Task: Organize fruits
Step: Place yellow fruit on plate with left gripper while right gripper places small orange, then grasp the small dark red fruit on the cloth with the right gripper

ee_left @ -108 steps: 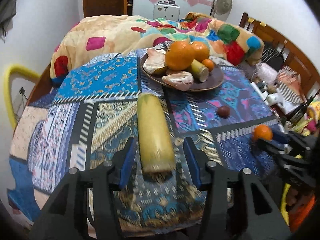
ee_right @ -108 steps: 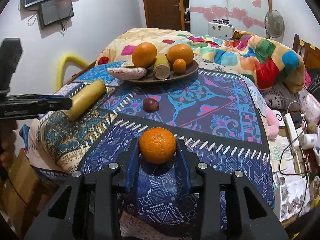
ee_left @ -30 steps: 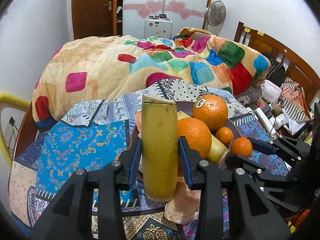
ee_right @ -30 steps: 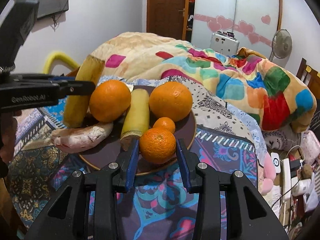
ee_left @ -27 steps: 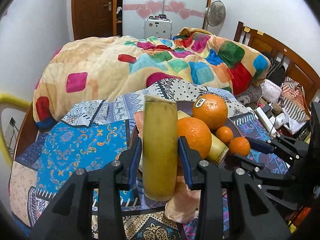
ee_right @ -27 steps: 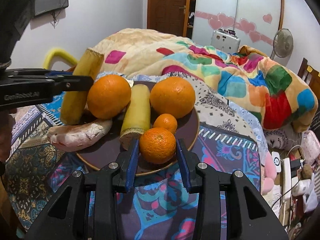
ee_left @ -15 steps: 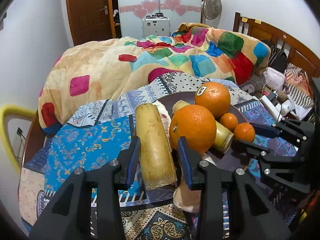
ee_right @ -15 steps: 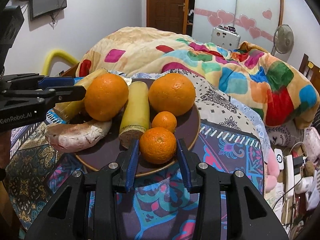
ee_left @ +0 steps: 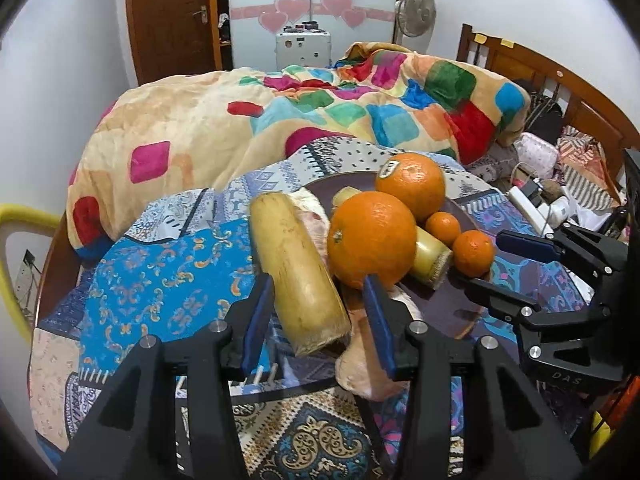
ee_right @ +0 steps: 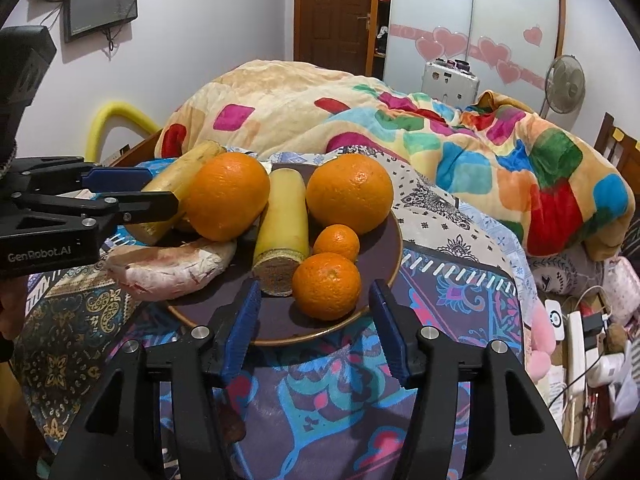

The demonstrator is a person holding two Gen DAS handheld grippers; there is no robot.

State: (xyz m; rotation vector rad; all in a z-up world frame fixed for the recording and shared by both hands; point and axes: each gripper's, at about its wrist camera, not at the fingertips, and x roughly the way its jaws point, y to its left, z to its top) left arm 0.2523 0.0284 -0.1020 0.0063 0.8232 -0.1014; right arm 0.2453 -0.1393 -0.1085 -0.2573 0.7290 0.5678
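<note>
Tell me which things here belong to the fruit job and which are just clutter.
Job: plate, small orange, cane stick, left gripper, right gripper.
Clutter: quilt, fan, power strip.

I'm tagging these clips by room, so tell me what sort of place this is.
Most likely a home bedroom. A rumpled patchwork duvet lies on a bed with a wooden headboard, and a sliding wardrobe with heart stickers stands by a wooden door. The fruit plate sits on a patterned cloth.
</note>
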